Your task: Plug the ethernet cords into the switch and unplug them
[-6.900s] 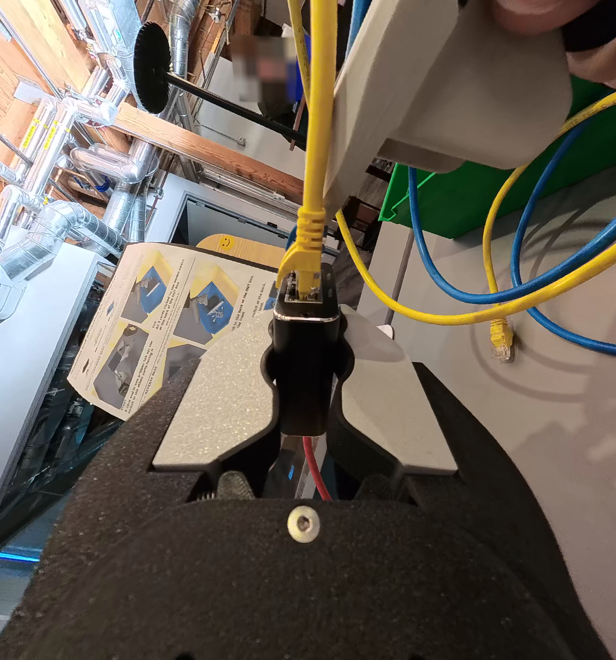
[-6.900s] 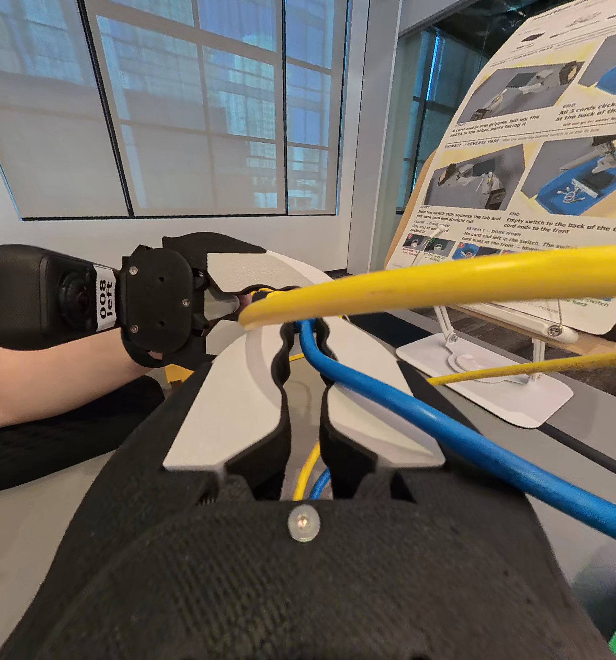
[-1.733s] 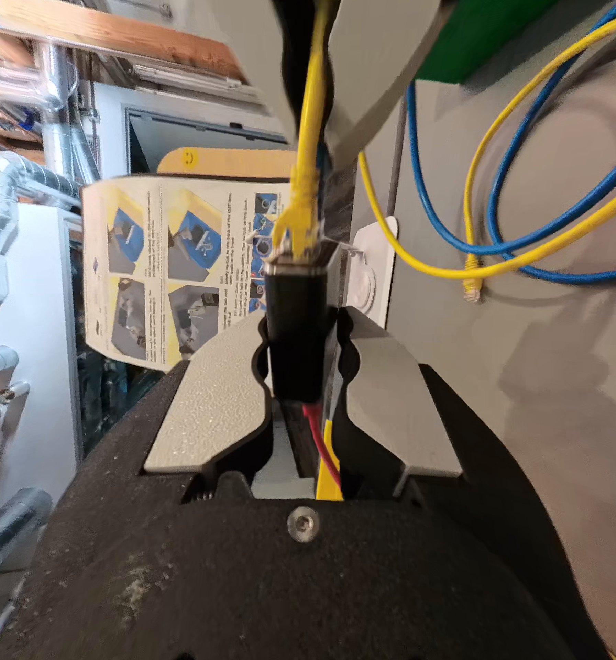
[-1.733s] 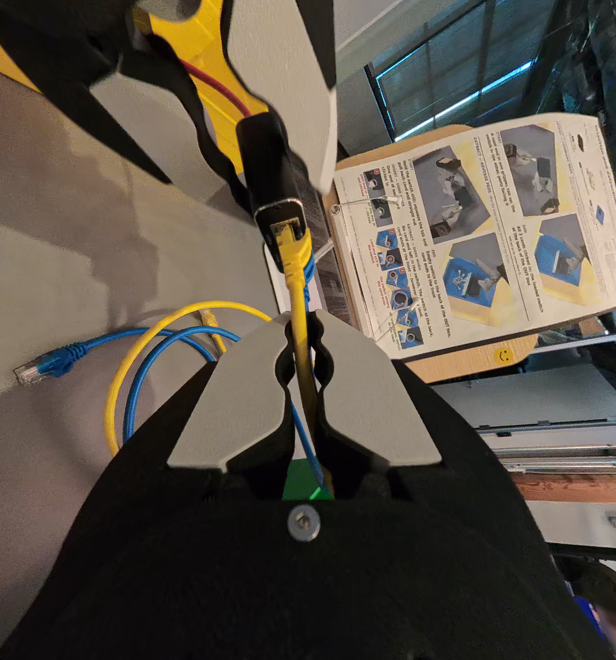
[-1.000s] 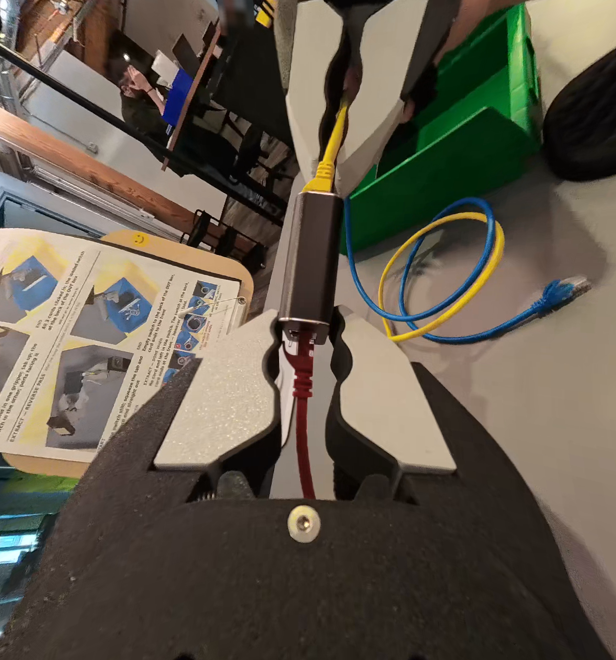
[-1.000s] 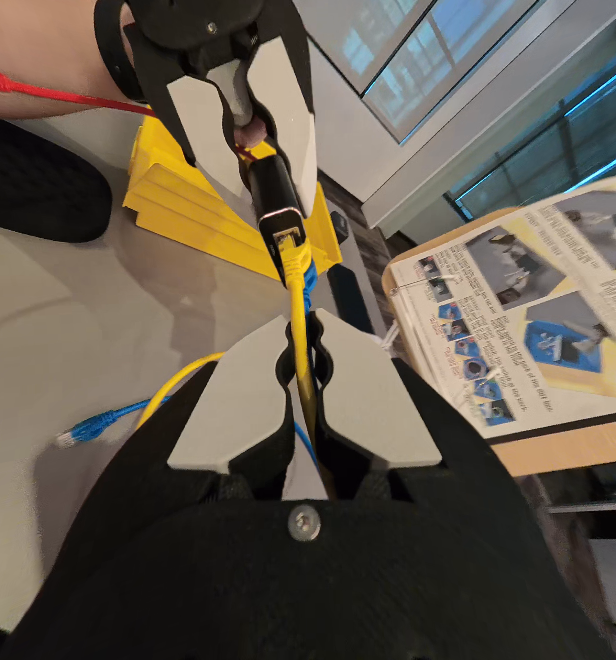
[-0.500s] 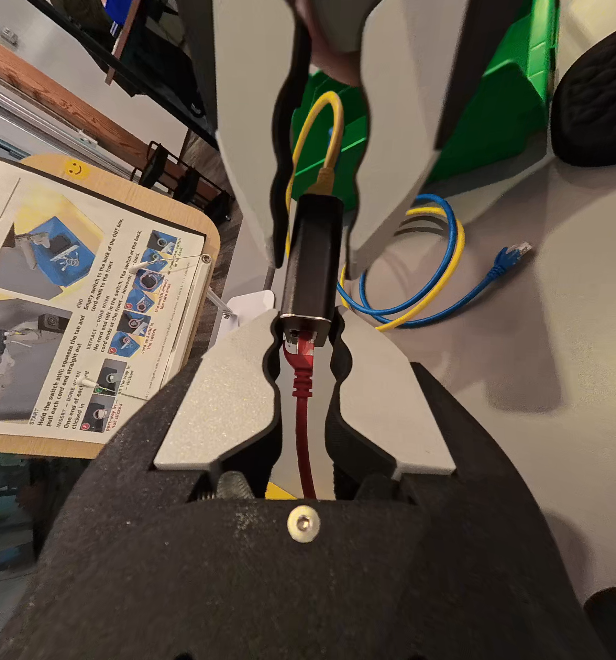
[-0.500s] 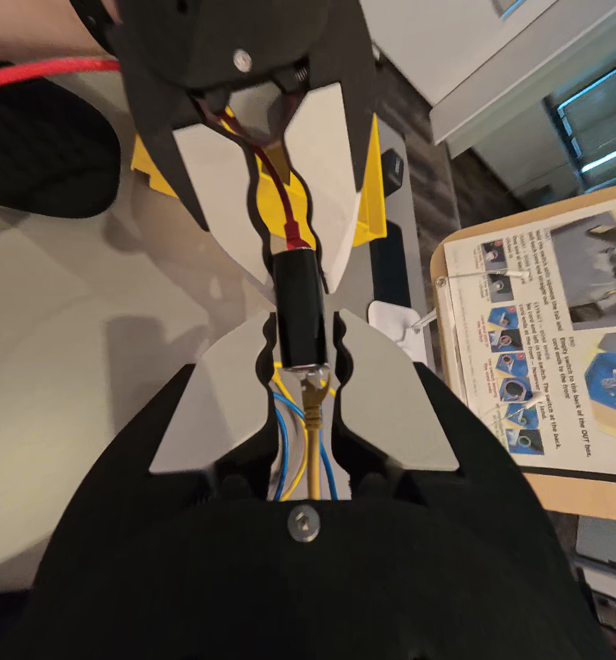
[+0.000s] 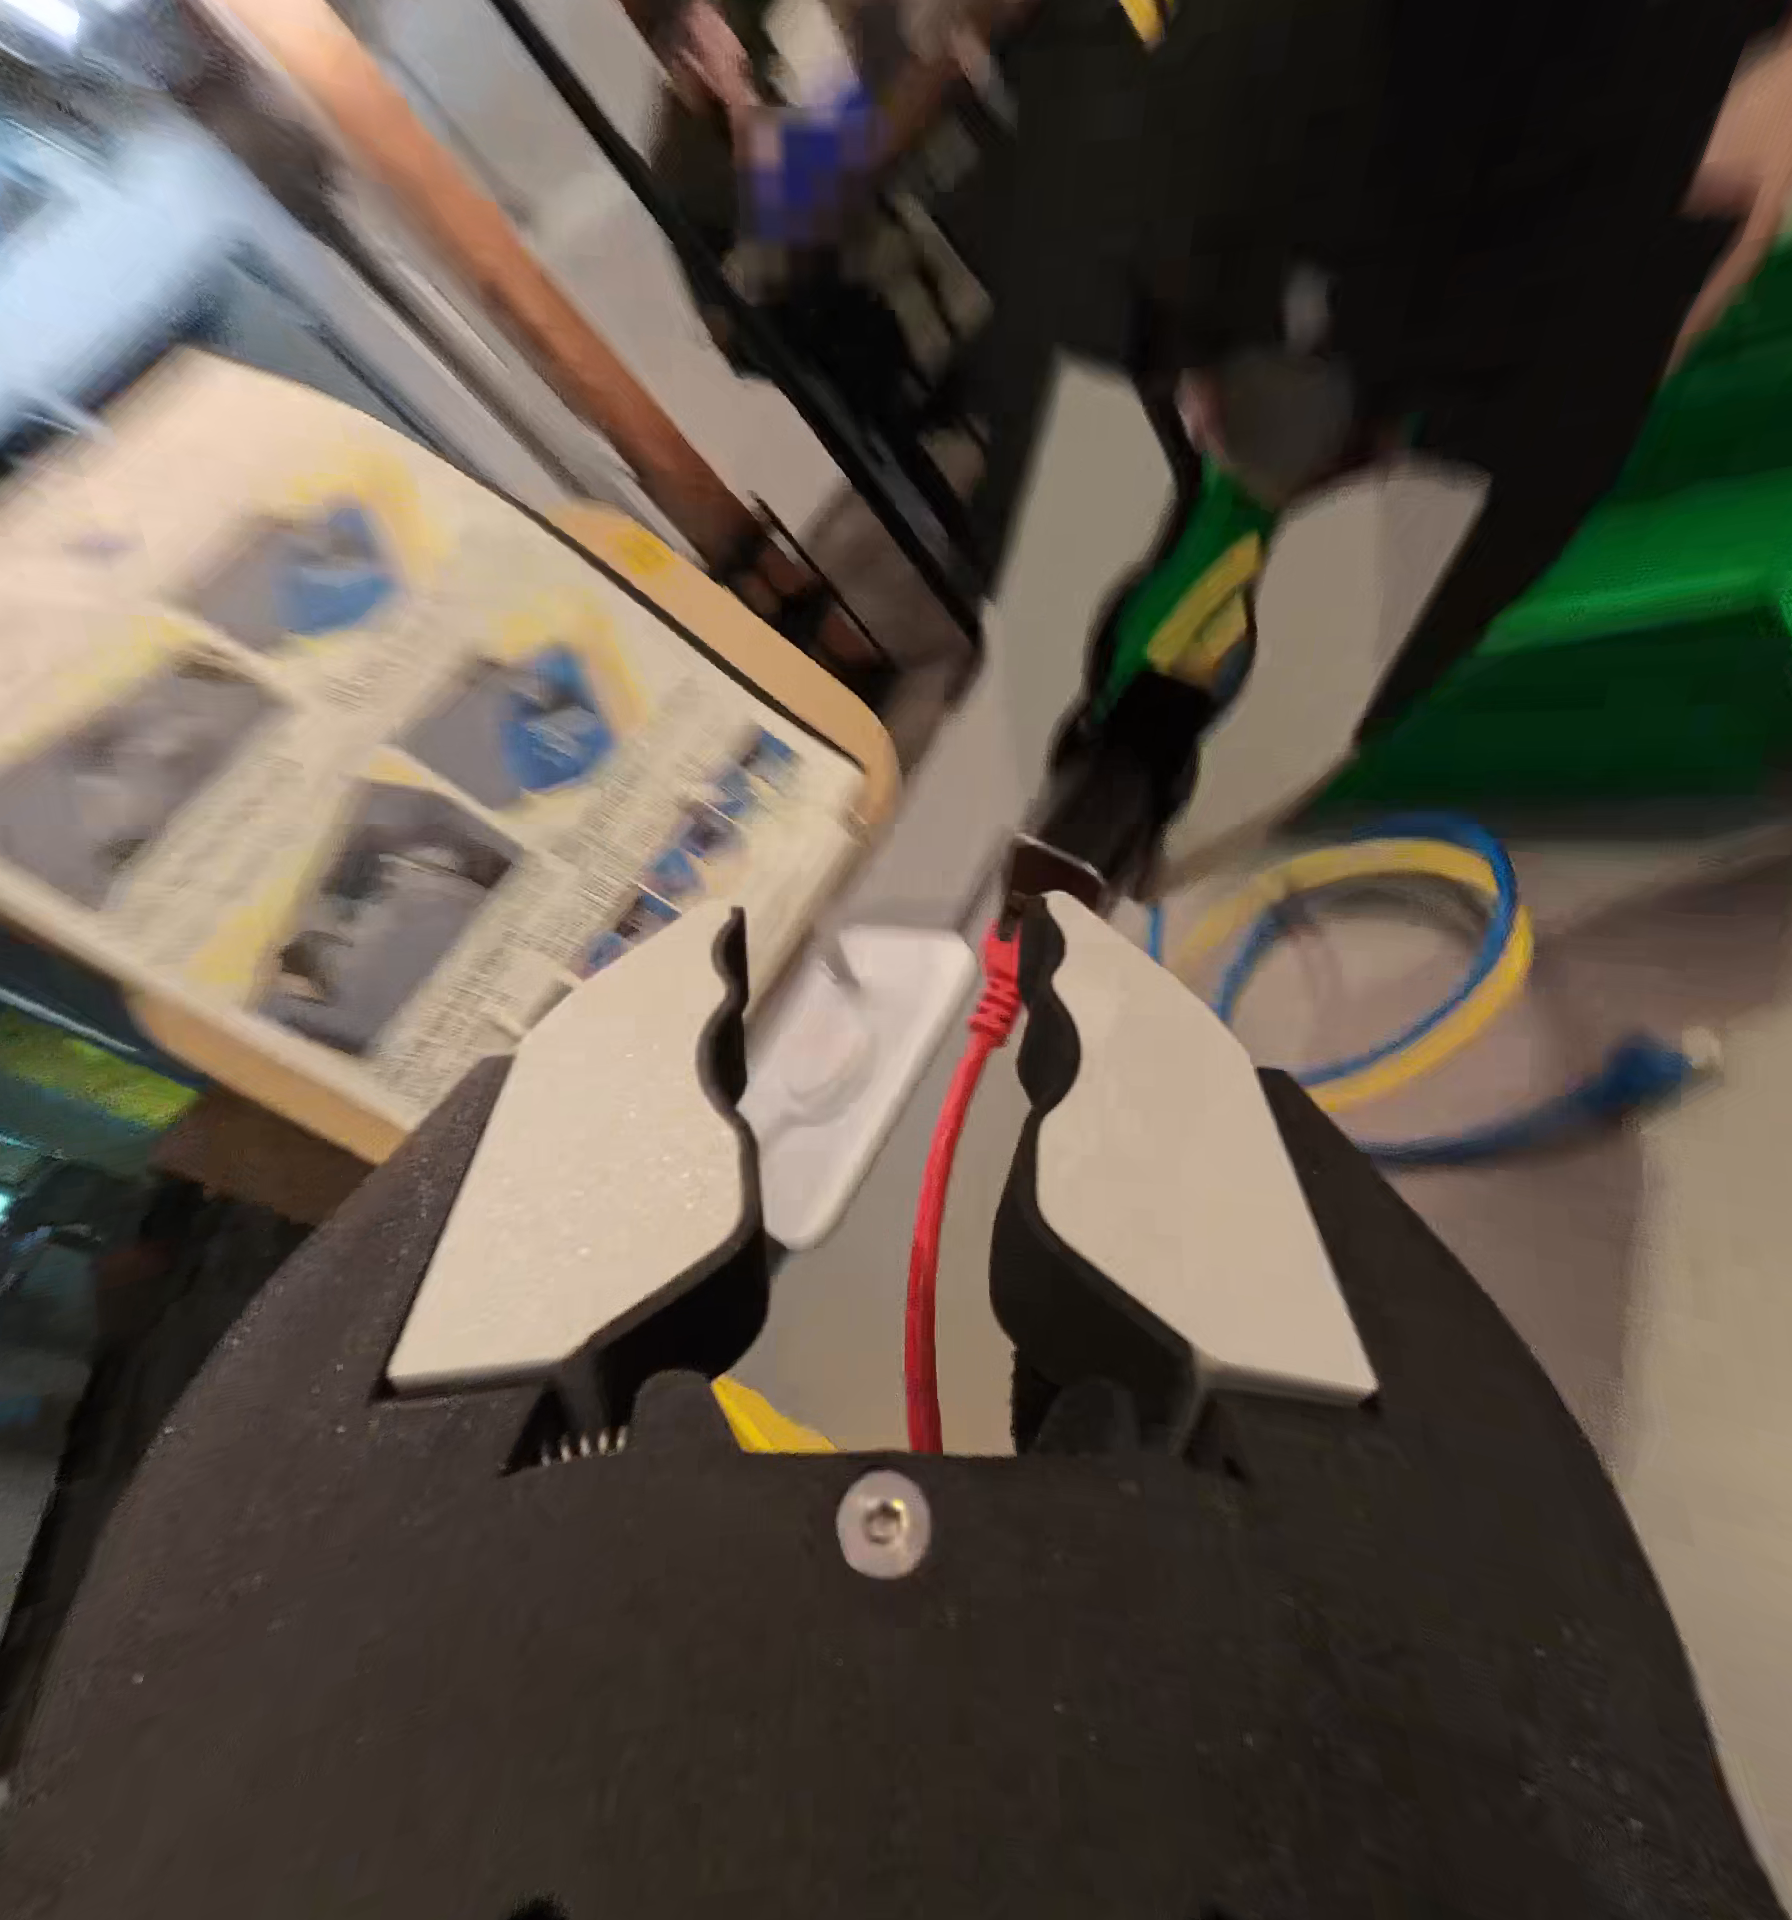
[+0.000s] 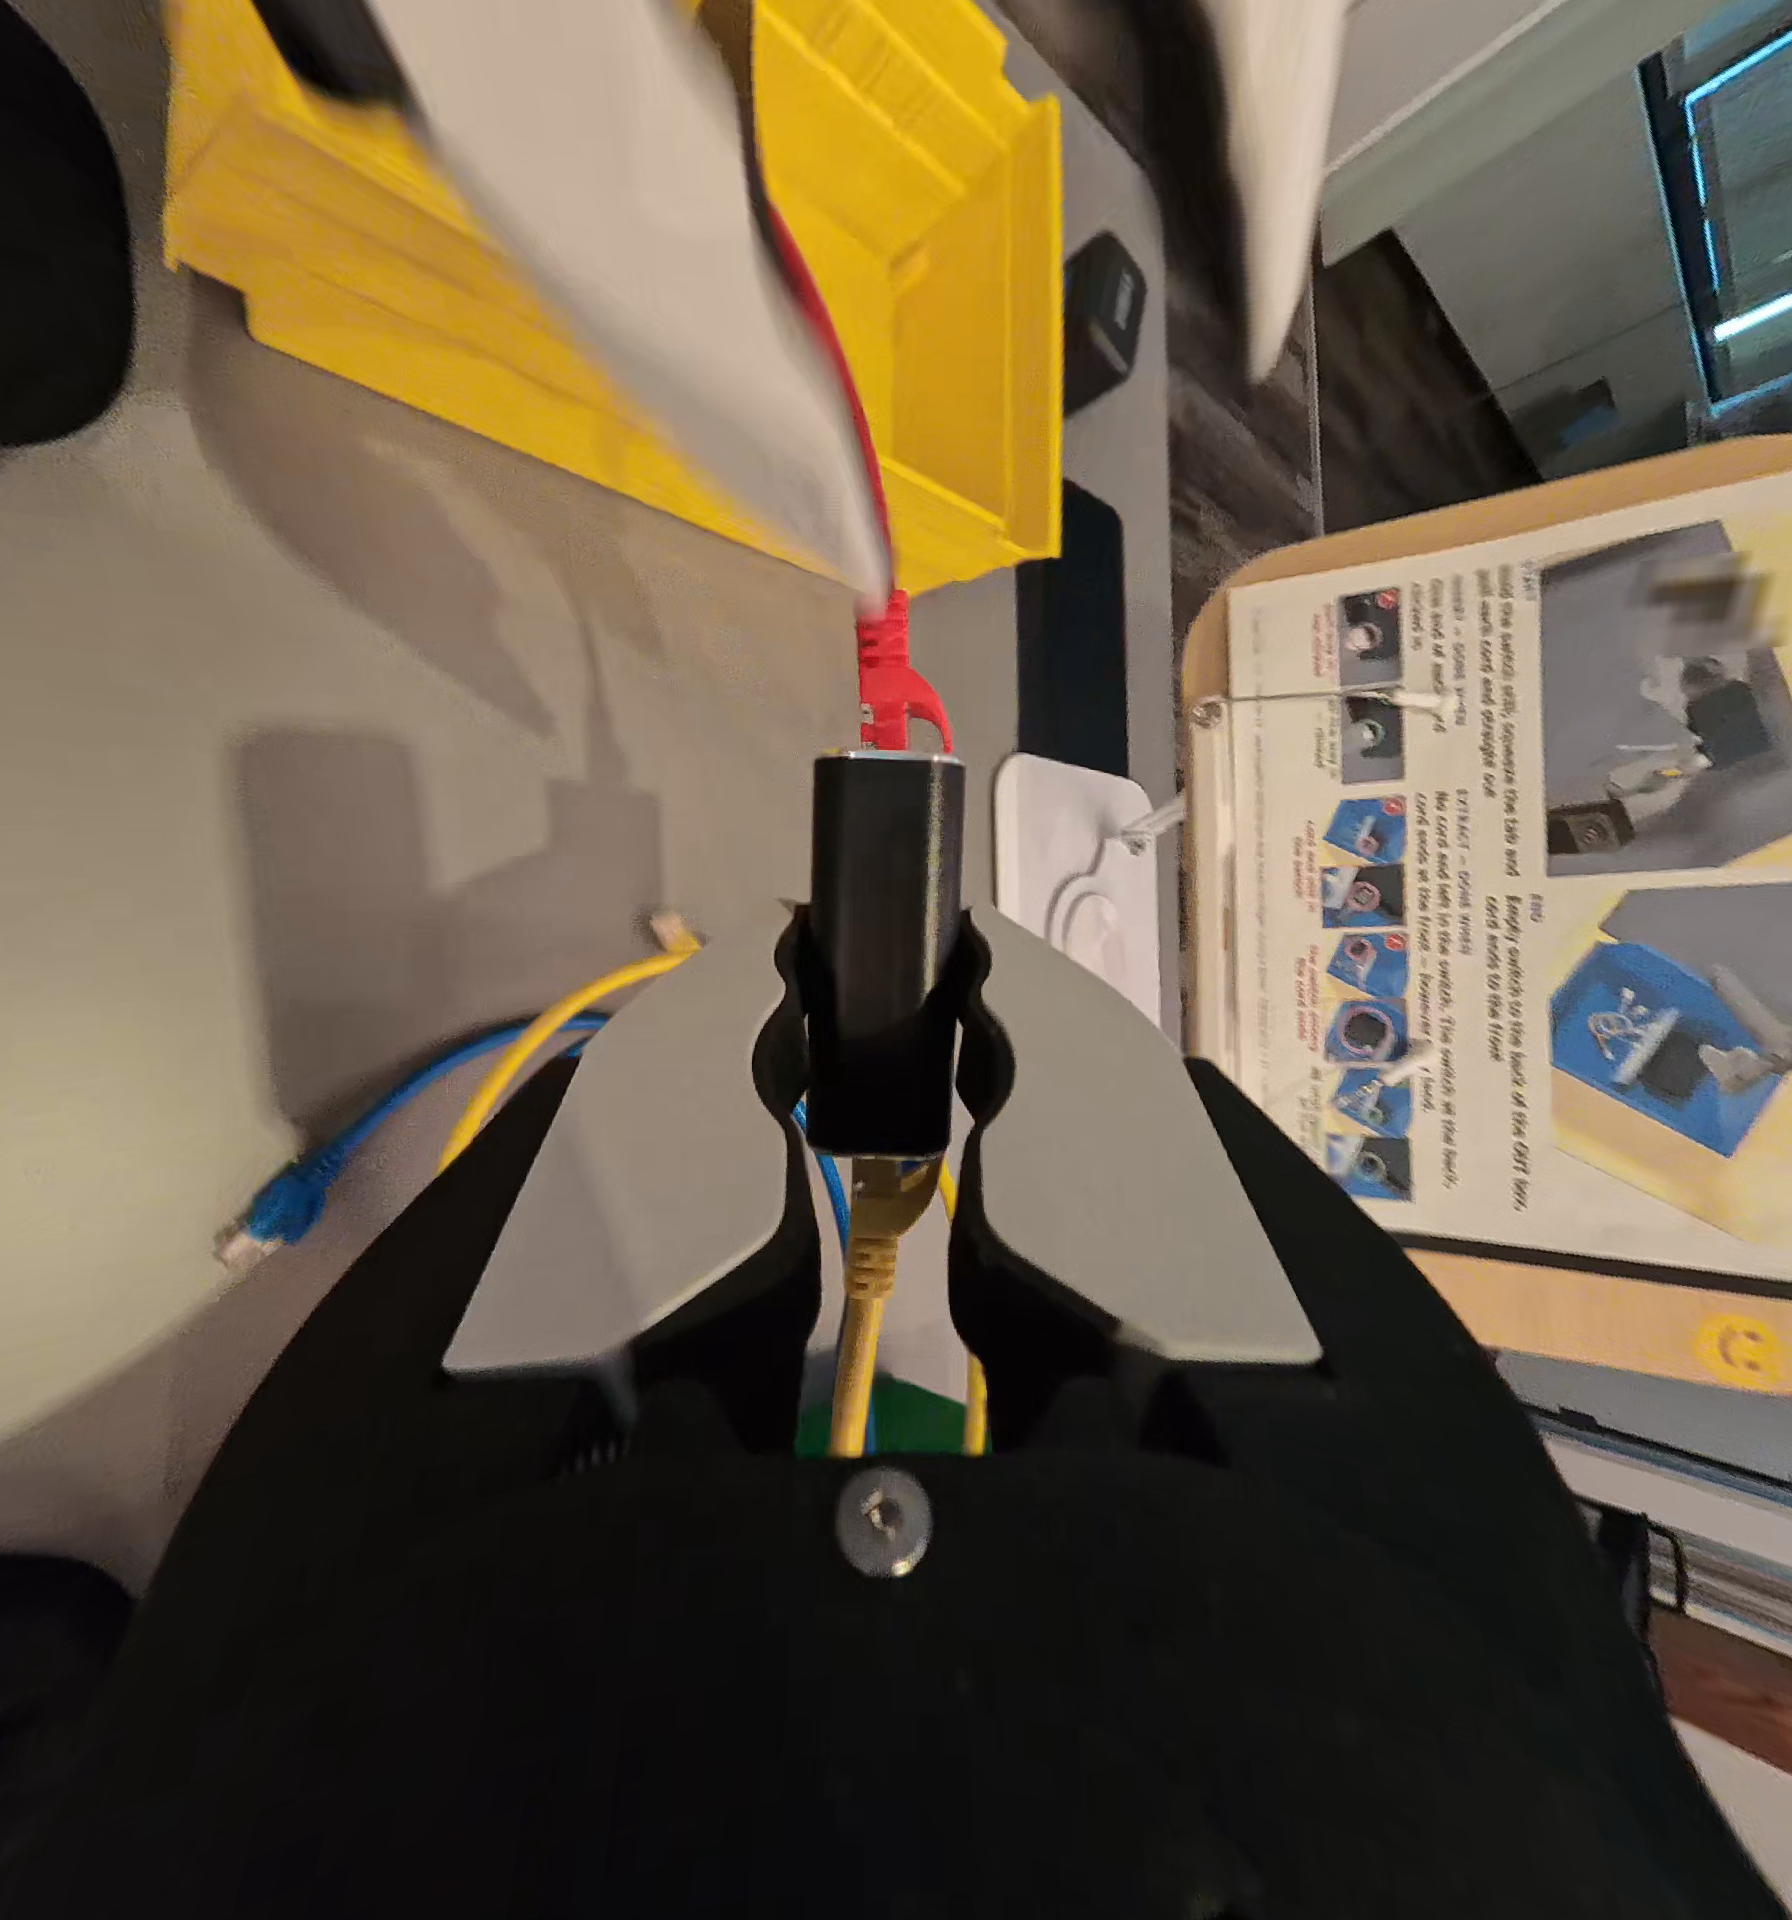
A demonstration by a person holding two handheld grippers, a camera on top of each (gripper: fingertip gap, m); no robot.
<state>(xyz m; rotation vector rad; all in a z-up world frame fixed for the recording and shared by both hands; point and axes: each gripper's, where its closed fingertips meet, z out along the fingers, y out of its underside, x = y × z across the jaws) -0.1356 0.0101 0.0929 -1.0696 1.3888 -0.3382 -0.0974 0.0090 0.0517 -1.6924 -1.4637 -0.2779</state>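
Right gripper (image 10: 887, 1023) pinches the black switch (image 10: 884, 935), both pads on its sides; red cord (image 10: 887, 675) plugged in the far end, yellow cord (image 10: 871, 1247) in the near end. Left gripper (image 9: 887, 971) jaws spread, red cord running loose between them. Grey table (image 10: 196, 779) open left of the switch; yellow bin (image 10: 933, 312) ahead, instruction board (image 10: 1546, 935) right. Board print blurred, unreadable.

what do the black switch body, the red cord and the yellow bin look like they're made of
Switch: probably metal or hard plastic, dark glossy finish with a streak of reflected light and a bright silvery end rim.
Red cord: flexible plastic jacket, ribbed moulded boot.
Yellow bin: rigid moulded plastic, matte, ribbed walls.
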